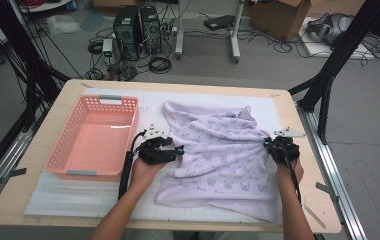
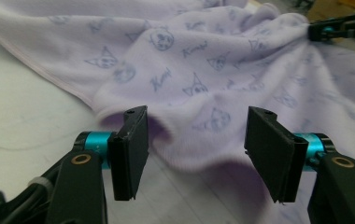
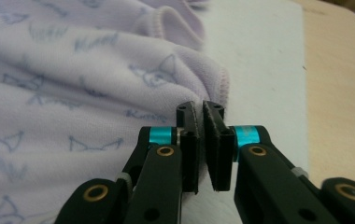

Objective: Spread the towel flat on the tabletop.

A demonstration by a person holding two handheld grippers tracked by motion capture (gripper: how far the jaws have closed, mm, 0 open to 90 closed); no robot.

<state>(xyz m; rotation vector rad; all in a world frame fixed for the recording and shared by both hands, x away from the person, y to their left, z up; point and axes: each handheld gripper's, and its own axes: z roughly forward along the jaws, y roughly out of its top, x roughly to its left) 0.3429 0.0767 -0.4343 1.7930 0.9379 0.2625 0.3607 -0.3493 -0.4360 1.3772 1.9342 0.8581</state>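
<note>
towel (image 1: 218,150) edge pinched in R gripper (image 3: 200,122), L gripper (image 2: 196,149) open beside fold

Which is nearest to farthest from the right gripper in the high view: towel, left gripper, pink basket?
From the right gripper:
1. Towel: its right edge is pinched in the jaws.
2. Left gripper: across the towel, at its left edge.
3. Pink basket: far left of the table.
</note>
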